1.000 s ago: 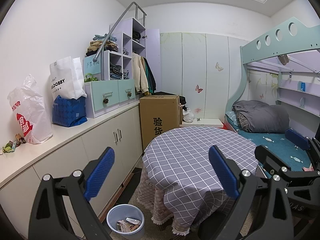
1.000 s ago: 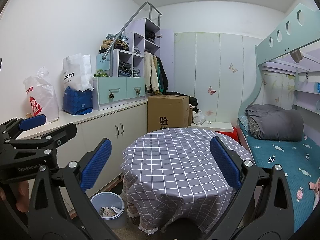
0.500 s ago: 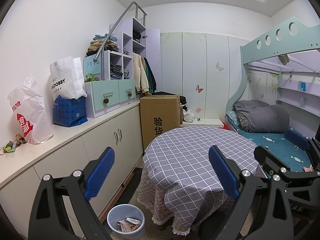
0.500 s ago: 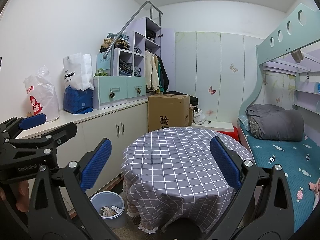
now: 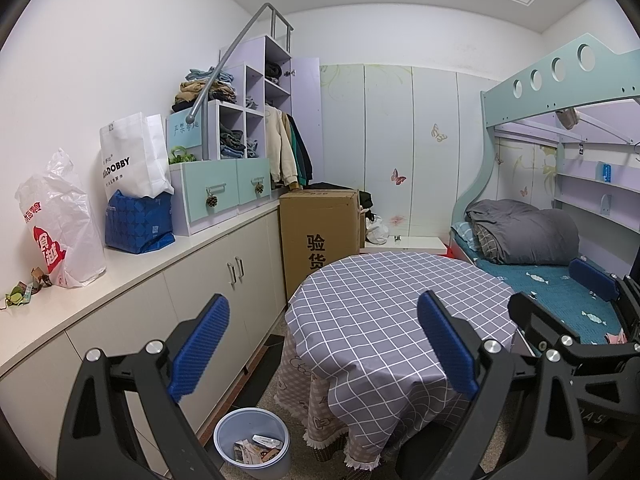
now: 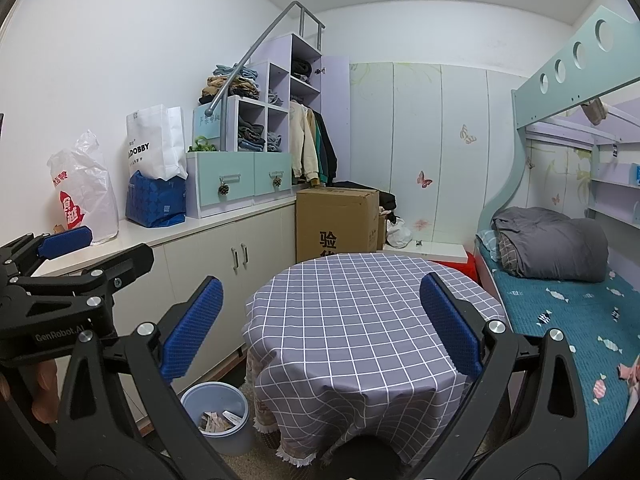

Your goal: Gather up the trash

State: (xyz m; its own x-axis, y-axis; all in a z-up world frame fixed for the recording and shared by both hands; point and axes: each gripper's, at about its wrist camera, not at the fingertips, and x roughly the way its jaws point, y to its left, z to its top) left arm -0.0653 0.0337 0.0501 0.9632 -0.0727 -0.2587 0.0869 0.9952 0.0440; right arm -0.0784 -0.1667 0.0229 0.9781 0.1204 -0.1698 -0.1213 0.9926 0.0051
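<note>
Holding both spread wide and empty: your left gripper [image 5: 324, 344], right gripper [image 6: 320, 328]; checked table [image 6: 360, 320] ahead, trash bin [image 5: 252, 440] below-left.

We look forward along each hand-held gripper, side by side. Both views share the round table [image 5: 400, 304] [image 6: 368, 308] and the trash bin [image 5: 252, 436] [image 6: 216, 416], fairly near.

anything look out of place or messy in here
Small scraps lie loose at the near end of the white counter, beside the plastic bag; they look like stray litter. The bin on the floor stands upright with trash inside.
</note>
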